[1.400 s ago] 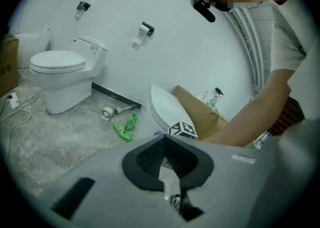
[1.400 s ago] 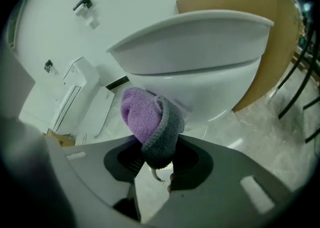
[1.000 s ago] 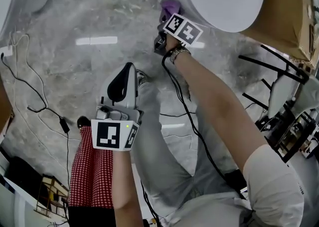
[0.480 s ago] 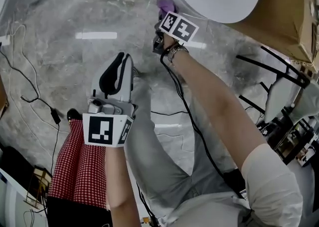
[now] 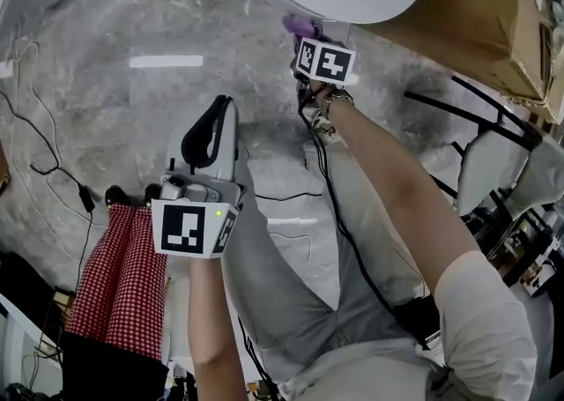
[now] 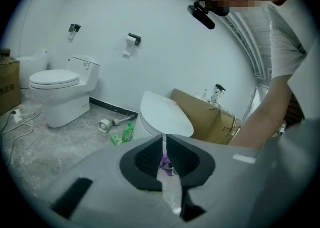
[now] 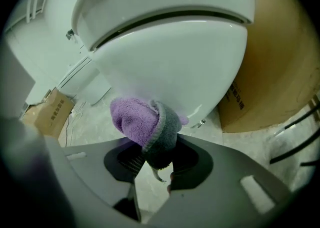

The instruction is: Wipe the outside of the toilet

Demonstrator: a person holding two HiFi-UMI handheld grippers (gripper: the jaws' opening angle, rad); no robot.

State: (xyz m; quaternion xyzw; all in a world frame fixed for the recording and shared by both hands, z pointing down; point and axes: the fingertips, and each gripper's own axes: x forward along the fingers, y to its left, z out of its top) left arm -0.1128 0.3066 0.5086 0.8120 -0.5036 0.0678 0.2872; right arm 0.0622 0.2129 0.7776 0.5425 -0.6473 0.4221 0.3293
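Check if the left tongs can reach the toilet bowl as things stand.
Probably not. The left tongs, shut and empty, hang beside the person's knee; the right tongs, gripping the purple cloth, sit between them and the toilet bowl.

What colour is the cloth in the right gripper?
The cloth is purple with a grey edge, clearest in the right gripper view.

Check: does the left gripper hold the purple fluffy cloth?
No; the right gripper clamps the cloth, the left gripper is shut, empty.
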